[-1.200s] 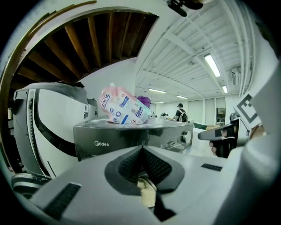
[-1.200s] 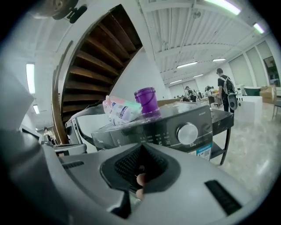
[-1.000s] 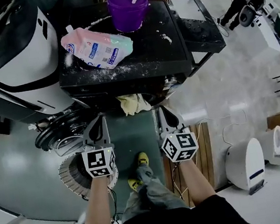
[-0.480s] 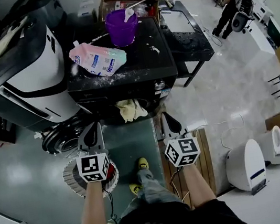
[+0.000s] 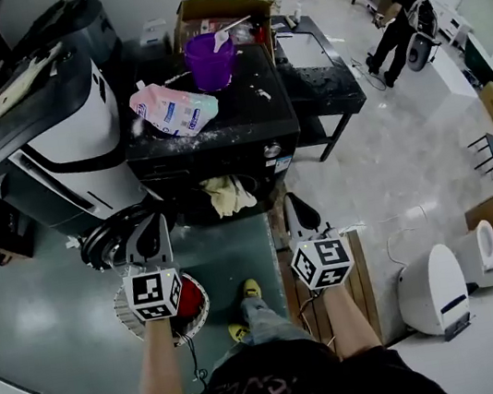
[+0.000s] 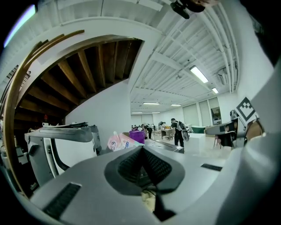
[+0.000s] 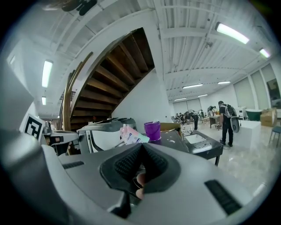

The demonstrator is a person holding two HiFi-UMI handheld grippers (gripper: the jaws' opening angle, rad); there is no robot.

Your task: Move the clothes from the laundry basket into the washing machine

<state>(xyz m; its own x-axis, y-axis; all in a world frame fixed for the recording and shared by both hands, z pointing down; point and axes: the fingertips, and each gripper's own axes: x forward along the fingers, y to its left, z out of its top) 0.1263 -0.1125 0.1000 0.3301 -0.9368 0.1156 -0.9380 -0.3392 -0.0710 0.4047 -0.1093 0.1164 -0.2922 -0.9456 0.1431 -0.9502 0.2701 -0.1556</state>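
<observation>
Head view: left gripper [image 5: 151,231] and right gripper [image 5: 293,207] have risen, jaws closed on nothing. Cream cloth [image 5: 226,195] hangs from washing machine [image 5: 243,122] mouth at centre; red garment [image 5: 186,297] waits in laundry basket [image 5: 125,310], lower left.

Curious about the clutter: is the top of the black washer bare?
No, a purple bucket and a pink pouch sit on top of the washer.

A purple bucket [image 5: 210,60] with a white scoop [image 5: 219,35] stands at the back edge of the powder-dusted black top [image 5: 251,111]; a pink-and-white pouch [image 5: 173,107] lies near its left edge. A cardboard box [image 5: 196,8] sits behind. A person [image 5: 399,18] stands far off on the floor.
</observation>
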